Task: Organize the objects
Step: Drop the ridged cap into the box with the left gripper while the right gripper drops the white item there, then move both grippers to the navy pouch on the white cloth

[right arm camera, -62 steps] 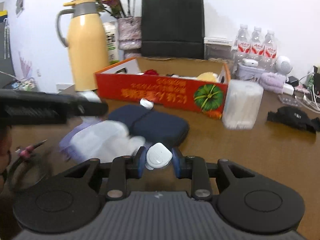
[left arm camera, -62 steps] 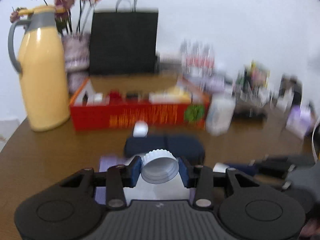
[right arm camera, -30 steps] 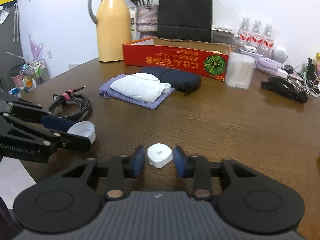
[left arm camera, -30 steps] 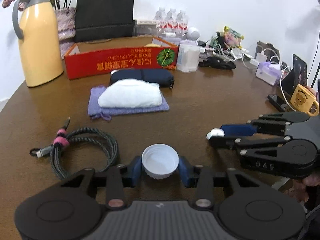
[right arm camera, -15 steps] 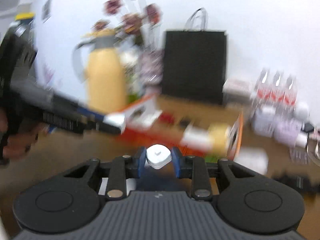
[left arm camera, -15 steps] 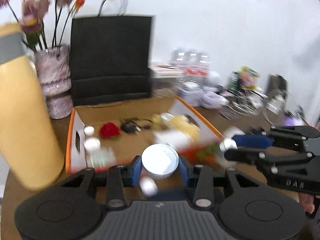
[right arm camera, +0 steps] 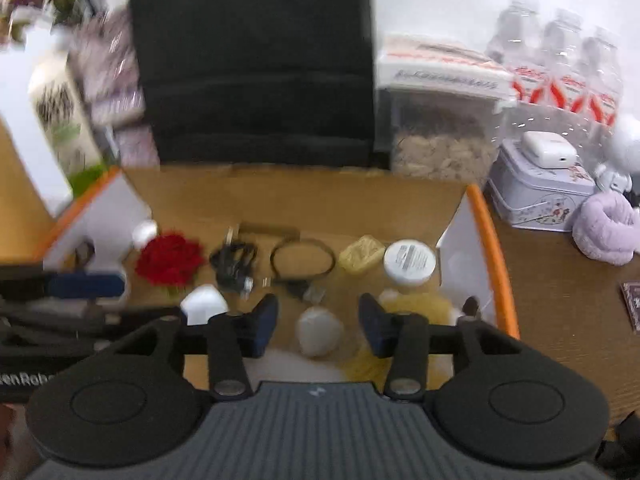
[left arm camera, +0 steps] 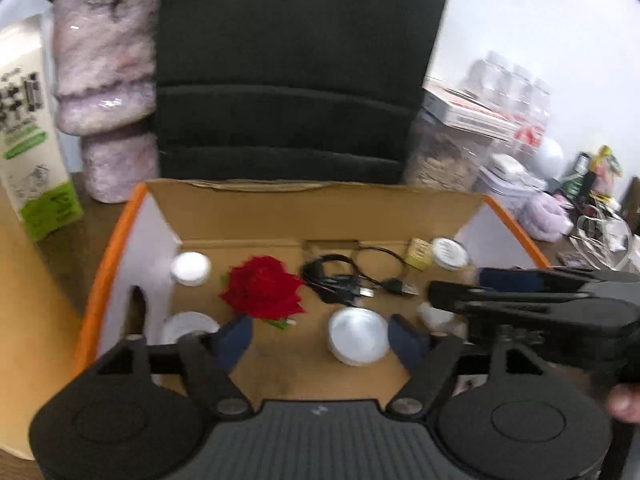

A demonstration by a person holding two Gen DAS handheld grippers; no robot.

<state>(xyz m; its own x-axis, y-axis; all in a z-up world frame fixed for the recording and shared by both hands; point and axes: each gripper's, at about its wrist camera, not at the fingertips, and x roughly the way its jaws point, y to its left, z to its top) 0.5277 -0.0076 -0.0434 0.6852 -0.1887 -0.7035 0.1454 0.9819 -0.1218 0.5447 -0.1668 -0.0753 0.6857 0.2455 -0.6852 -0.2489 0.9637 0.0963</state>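
Both grippers hang over the open cardboard box [left arm camera: 105, 268] with the orange rim [right arm camera: 493, 248]. My left gripper [left arm camera: 320, 338] has its jaws opening. The white round cap [left arm camera: 358, 340] lies loose between them, nearer the right pad, with neither pad pressing it. My right gripper [right arm camera: 318, 326] is opening too, and the small white plastic piece [right arm camera: 320, 334] sits free in its gap over the box floor. The right gripper [left arm camera: 520, 292] shows from the side in the left wrist view, and the left gripper [right arm camera: 60, 292] in the right wrist view.
The box holds a red rose [left arm camera: 262, 292], a black cable [left arm camera: 340, 276], a white-lidded jar [right arm camera: 410, 262] and small white lids [left arm camera: 191, 268]. Behind it stand a black paper bag [left arm camera: 296, 64], a vase [left arm camera: 104, 88] and a carton [left arm camera: 24, 132]. Water bottles [right arm camera: 560, 60] and a tin [right arm camera: 540, 188] are at the right.
Both grippers swept from the near table edge forward to above the box. The left jaws spread off the white cap and the right jaws off the small white piece.
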